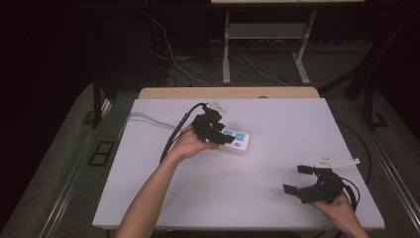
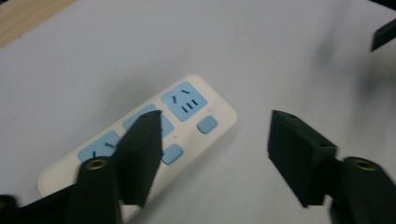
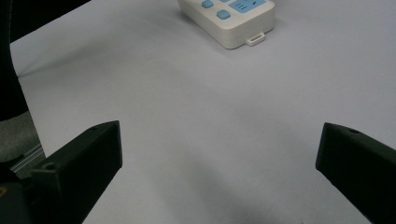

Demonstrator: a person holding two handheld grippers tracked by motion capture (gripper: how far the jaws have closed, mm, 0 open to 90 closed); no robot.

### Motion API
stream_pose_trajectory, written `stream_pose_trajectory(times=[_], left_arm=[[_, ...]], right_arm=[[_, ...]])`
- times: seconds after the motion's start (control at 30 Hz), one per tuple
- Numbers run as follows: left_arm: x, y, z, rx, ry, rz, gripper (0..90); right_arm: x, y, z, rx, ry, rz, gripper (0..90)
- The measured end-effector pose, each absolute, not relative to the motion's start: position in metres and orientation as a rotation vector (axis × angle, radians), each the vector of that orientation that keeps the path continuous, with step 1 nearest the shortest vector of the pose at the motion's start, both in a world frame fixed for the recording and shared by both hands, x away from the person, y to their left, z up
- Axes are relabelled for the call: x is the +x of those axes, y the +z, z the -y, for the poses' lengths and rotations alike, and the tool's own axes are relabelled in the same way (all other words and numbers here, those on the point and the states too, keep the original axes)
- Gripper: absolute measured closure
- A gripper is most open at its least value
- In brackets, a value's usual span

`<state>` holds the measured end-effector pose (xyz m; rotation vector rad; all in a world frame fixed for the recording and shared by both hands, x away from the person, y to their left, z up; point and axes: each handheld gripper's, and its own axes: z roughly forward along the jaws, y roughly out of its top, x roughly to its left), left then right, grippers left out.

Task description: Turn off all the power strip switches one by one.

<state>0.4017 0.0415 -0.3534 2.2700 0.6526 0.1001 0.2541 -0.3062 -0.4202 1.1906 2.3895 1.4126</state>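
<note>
We see a smooth, round-cornered white power strip (image 2: 140,140) with blue sockets lying flat mid-bench (image 1: 277,198), on its matte pale sheet. Our left tool (image 1: 218,130) hovers over it, jaws apart, nothing between; the right tool (image 1: 298,179) gapes empty, well apart.

Two black grippers are carried on bare forearms; no sleeves are worn. On the left gripper (image 1: 218,133) a thick black cable is trailed and a pale plate is mounted on top. On the right gripper (image 1: 298,179) a grey three-cornered plate is fixed. Blocky black jaws with brass-ringed screw holes are seen in the left gripper view.
</note>
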Motion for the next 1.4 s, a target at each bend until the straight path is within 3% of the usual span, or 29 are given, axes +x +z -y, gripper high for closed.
stream_pose_trajectory(times=[0.17, 0.2, 0.8, 1.4], left_arm=[[0.395, -0.348, -0.054, 2.277, 0.095, -0.683, 2.0], [0.394, -0.347, -0.057, 2.273, 0.089, -0.689, 0.0], [0.347, -0.349, -0.126, 2.135, 0.202, -0.806, 0.0], [0.286, -0.399, -0.163, 1.988, 0.221, -0.854, 0.0]], right_arm=[[0.254, -0.420, 0.306, 1.192, 1.411, -2.390, 0.4], [0.254, -0.420, 0.306, 1.192, 1.411, -2.390, 0.4], [0.253, -0.419, 0.305, 1.204, 1.414, -2.377, 0.4], [0.251, -0.419, 0.303, 1.200, 1.408, -2.384, 0.4]])
